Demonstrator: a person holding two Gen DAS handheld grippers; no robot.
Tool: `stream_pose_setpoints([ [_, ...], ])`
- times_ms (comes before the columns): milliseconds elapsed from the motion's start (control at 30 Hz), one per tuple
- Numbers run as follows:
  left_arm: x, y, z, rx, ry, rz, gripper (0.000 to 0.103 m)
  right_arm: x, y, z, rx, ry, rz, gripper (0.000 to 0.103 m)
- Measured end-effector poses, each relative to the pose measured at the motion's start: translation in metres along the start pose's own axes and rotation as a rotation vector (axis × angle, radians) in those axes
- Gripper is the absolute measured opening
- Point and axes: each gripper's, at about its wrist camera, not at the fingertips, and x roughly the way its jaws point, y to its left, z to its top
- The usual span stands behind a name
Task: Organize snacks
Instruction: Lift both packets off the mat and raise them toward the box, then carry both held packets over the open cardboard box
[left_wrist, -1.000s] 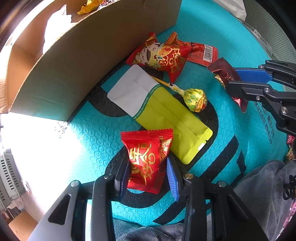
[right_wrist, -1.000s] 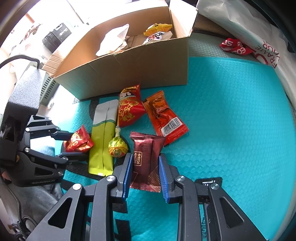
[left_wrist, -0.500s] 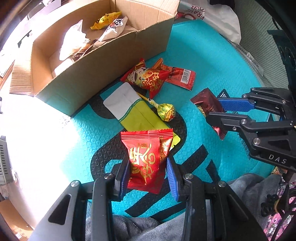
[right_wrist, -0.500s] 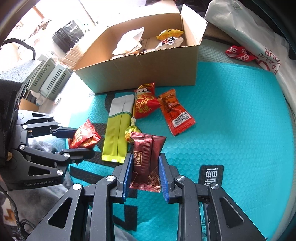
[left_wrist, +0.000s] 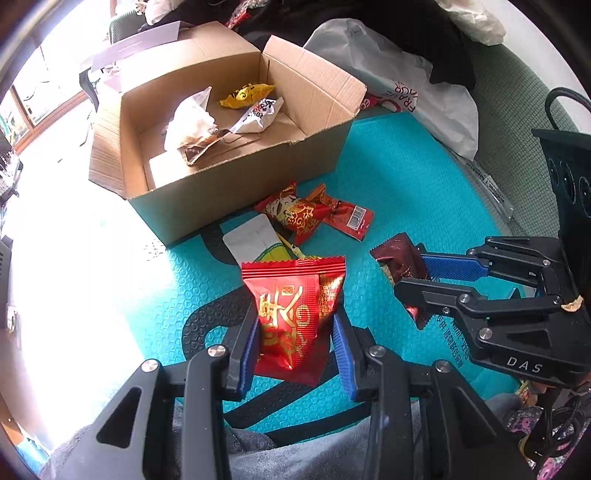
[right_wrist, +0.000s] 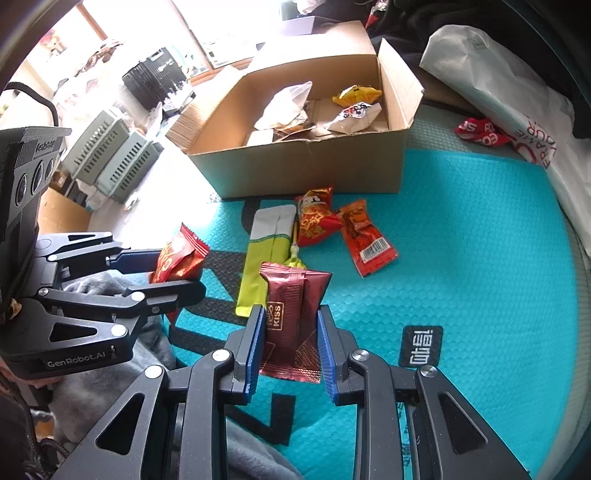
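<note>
1. Left wrist view: your left gripper (left_wrist: 295, 343) pinches a red snack bag (left_wrist: 295, 310) at lower centre, lifted off the teal mat (left_wrist: 406, 177).
2. Right wrist view: your right gripper (right_wrist: 290, 343) pinches a dark red wrapper (right_wrist: 293, 314) at lower centre, also above the mat.
3. A yellow-green pouch (right_wrist: 267, 254), a lollipop (right_wrist: 294, 254) and two red packets (right_wrist: 316, 221) lie mid-frame on the mat.
4. An open cardboard box (right_wrist: 306, 173) sits behind them, holding a few snacks.
</note>
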Motion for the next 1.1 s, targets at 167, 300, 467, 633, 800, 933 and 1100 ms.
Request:
stream_pose_setpoints([
  [167,-0.012,0.005,0.021,-0.046,-0.067,-0.015,0.035,-0.010,0.004,0.014,-0.008,-0.017,0.004,0.027],
  [300,-0.019,0.010,0.036,-0.065,-0.104,-0.026,0.035,-0.020,0.006,0.032,-0.025,-0.055,0.005,0.027],
  [467,-0.027,0.016,0.058,-0.091,-0.159,-0.035,0.035,-0.029,0.007,0.057,-0.039,-0.102,-0.003,0.027],
  [633,-0.035,0.024,0.084,-0.112,-0.219,-0.022,0.035,-0.034,0.006,0.085,-0.055,-0.151,-0.009,0.027],
  [800,-0.043,0.038,0.116,-0.121,-0.266,-0.020,0.036,-0.039,0.003,0.117,-0.061,-0.208,0.001,0.027],
  [933,-0.048,0.052,0.142,-0.140,-0.305,0.001,0.036,-0.044,0.003,0.146,-0.082,-0.253,-0.004,0.027],
  [1100,-0.046,0.071,0.168,-0.175,-0.332,0.022,0.036,-0.040,0.000,0.179,-0.093,-0.280,-0.008,0.027],
])
